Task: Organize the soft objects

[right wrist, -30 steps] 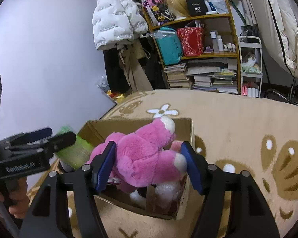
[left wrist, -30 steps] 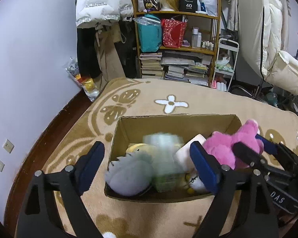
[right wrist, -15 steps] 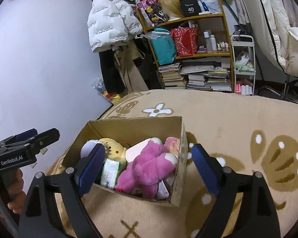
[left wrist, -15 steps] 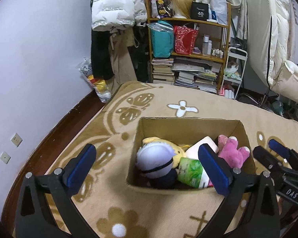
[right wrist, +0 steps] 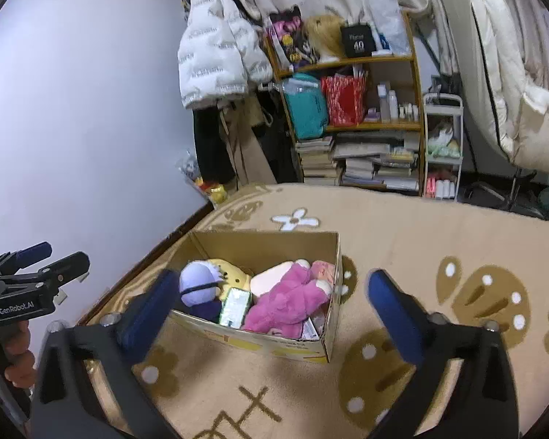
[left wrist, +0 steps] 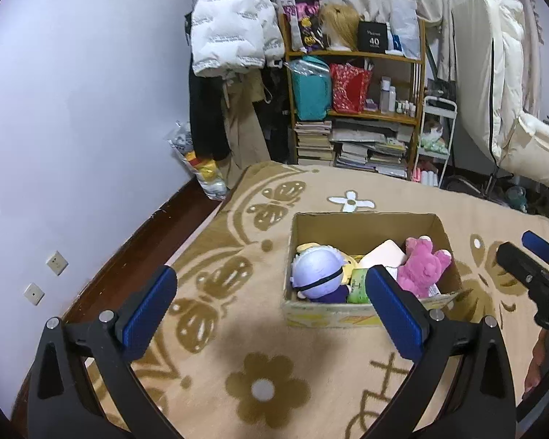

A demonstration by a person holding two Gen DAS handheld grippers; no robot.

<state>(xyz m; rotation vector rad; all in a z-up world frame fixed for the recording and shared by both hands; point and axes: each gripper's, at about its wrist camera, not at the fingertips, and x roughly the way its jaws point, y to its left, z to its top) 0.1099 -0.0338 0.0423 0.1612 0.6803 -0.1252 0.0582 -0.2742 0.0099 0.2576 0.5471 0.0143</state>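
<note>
Both tools (left wrist: 271, 311) (right wrist: 274, 303) agape, toy-filled box (left wrist: 366, 219) ahead.

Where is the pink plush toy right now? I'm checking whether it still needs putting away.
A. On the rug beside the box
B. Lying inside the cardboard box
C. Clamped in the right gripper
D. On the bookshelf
B: the pink plush toy lies inside the cardboard box among other soft toys, and the right gripper is open and empty.
</note>
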